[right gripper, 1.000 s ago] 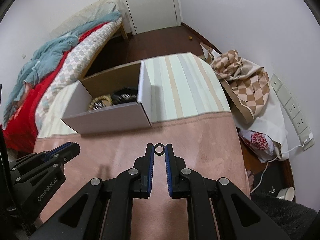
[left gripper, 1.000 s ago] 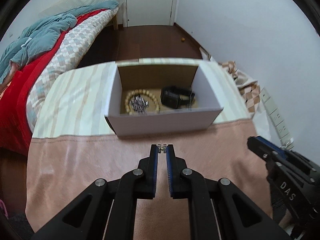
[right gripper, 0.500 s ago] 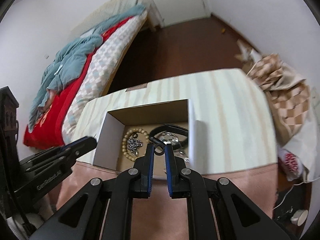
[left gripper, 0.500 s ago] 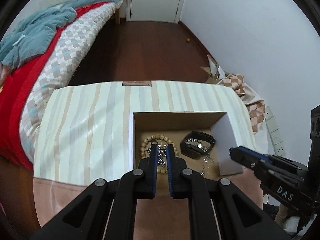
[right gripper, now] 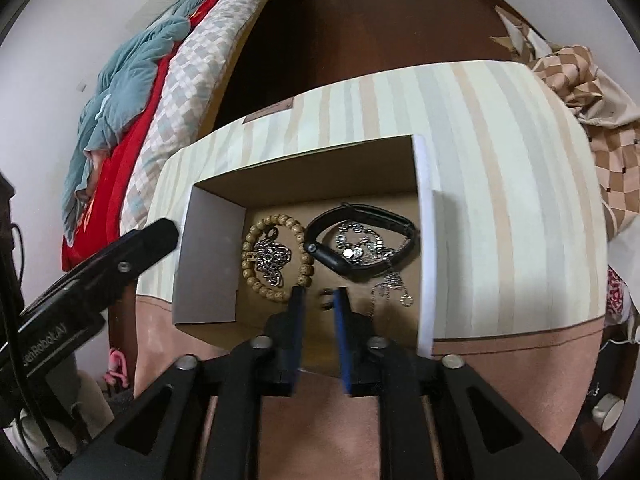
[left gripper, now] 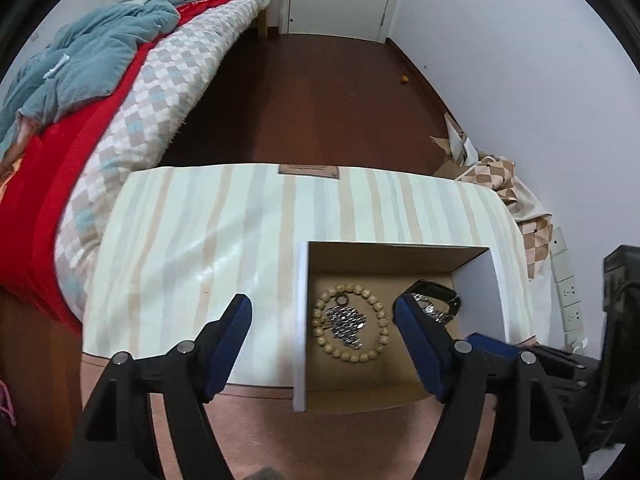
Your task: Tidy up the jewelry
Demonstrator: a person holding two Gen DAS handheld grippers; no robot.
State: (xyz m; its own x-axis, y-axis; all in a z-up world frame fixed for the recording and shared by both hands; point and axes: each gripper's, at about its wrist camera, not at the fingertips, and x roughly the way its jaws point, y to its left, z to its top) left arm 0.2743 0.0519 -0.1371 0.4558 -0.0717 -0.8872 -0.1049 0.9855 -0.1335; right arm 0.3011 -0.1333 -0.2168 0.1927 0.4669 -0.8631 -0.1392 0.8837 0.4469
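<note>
Both tongs point(left gripper: 322, 312) point(right gripper: 319, 294) are black plastic with blue pads and silver screws.

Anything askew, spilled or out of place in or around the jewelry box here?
Nothing spilled: the bead bracelet, black band and chains all lie inside the box. Only oddity: a silver chain trails loose from under the band, not coiled.

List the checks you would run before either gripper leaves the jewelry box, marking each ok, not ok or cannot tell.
1. Left gripper open and empty: ok.
2. Right gripper positioned over the box: ok.
3. Ring fully released by the right gripper: cannot tell, blurred.
4. Bead bracelet lying inside the box: ok.
5. Black band lying inside the box: ok.
</note>
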